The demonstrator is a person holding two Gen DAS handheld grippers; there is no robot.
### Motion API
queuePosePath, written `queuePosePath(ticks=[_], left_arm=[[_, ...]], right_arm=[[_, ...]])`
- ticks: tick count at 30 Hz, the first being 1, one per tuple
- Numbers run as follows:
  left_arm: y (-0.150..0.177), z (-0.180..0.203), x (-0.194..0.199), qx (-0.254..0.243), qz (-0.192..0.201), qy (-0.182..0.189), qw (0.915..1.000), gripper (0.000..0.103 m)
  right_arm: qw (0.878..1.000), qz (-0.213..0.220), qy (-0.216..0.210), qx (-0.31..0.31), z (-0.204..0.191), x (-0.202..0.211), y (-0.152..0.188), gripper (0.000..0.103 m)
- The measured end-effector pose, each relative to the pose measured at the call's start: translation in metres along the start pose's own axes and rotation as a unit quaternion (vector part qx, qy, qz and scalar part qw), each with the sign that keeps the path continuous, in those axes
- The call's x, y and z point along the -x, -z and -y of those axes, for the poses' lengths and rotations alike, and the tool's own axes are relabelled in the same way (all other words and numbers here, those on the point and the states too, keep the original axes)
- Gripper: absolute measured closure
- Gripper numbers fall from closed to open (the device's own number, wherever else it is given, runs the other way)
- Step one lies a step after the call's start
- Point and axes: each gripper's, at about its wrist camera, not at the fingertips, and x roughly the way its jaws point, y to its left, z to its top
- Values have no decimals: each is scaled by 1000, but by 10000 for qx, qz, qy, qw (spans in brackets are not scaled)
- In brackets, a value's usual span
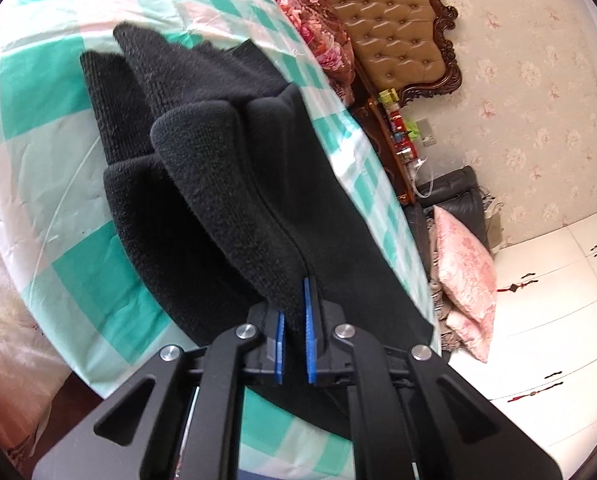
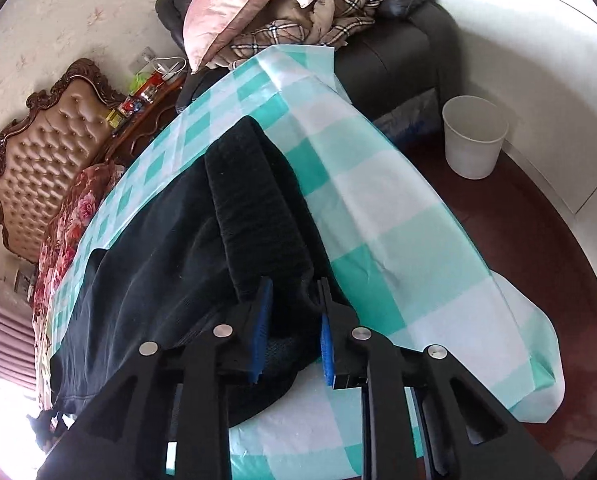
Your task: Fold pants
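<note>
Pants: black, thick knit, bunched in ridges on the checked cloth, and I've got both grippers on them right now.
Where they lie: across the middle of the table; in my right wrist view the pants spread off to the left, with a ribbed band running away toward the far end.
Left gripper: clamped tight on a fold of the pants, blue pads squeezing the fabric, which rises in a ridge straight ahead of the fingers.
Right gripper: closed on a thicker wad of the pants; dark fabric fills the gap between the blue pads.
Tablecloth: teal and white checks, hanging over the table edge on the right in my right view.
Bin: white, on the dark floor, to the right of the table, well apart from the pants.
Headboard: tufted tan with a carved dark frame, far right in my left view.
Pink pillow: leaning beyond the table edge, on the right.
</note>
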Motion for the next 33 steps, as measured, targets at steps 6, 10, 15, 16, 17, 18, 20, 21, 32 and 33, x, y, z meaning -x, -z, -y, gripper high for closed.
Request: queuePosePath(ticks=[6, 10, 15, 16, 17, 18, 20, 21, 32, 33], left_arm=[[-2, 32, 37, -181, 310, 132, 9993, 97], [3, 25, 38, -22, 240, 5, 9997, 96], [17, 11, 14, 205, -228, 121, 9995, 66], [20, 13, 10, 153, -289, 148, 9994, 66], [22, 15, 5, 138, -341, 144, 9992, 66], [22, 14, 1, 188, -386, 119, 9990, 66], [23, 9, -3, 349, -447, 107, 9983, 66], [23, 8, -5, 346, -448, 105, 9983, 79], [29, 36, 21, -44, -213, -294, 9993, 96], [29, 28, 18, 187, -309, -289, 9989, 96]], right_arm=[[9999, -25, 125, -106, -2, 11, 1, 88], [9998, -76, 55, -177, 4, 9, 0, 88], [9998, -87, 65, -173, 4, 8, -1, 86], [9998, -103, 32, -187, 4, 8, -1, 83], [9997, -110, -10, -207, 5, 8, -1, 80], [9998, -97, -27, -189, 4, 8, 0, 80], [9999, -69, -37, -153, 5, 8, 0, 80], [9999, -53, -39, -139, 4, 8, 0, 80], [9995, 8, -213, -236, -1, 27, -6, 92], [9995, -19, -198, -264, 0, 26, -5, 92]])
